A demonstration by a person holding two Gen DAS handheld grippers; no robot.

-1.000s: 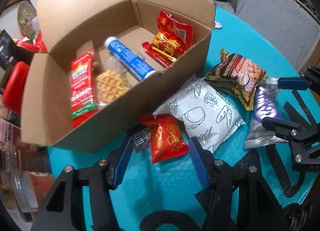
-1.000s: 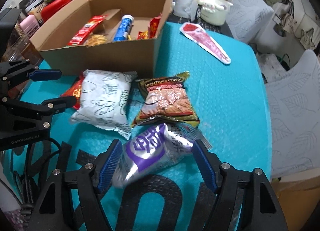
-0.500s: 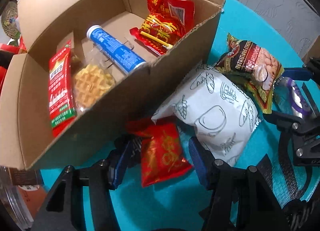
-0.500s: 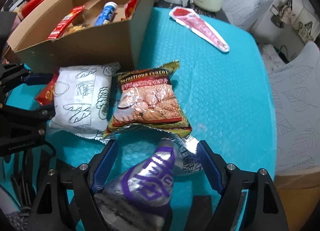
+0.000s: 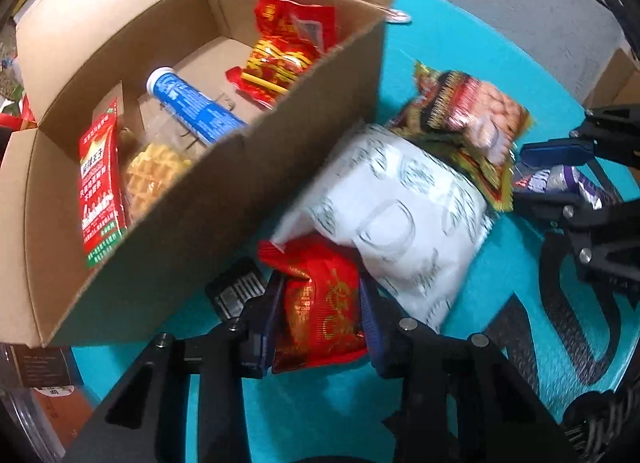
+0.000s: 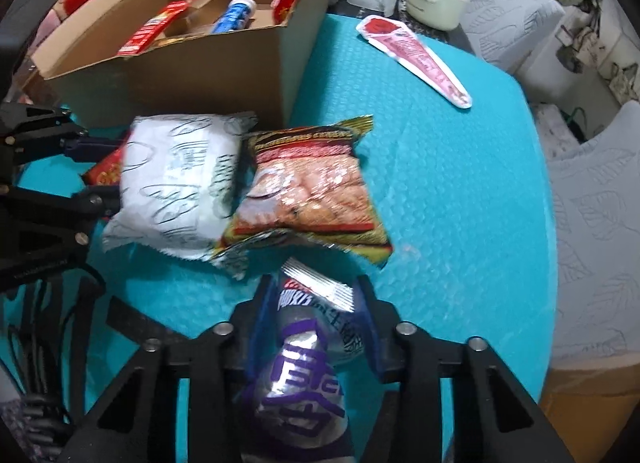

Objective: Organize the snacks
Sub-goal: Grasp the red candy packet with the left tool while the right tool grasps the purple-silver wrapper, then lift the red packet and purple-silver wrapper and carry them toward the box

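Red packet point(image 5: 320, 311) and silver-purple packet point(image 6: 308, 363) sit clamped between left fingers point(image 5: 370, 315) and right fingers point(image 6: 370, 323); we judge both bound for the box point(image 5: 224, 215).

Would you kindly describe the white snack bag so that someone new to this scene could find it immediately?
Start at the open cardboard box on the teal table. Directly in front of it lies the white bag, between a red packet and a brown cereal bag that overlaps its edge. It is the only white pack, printed with black line drawings.
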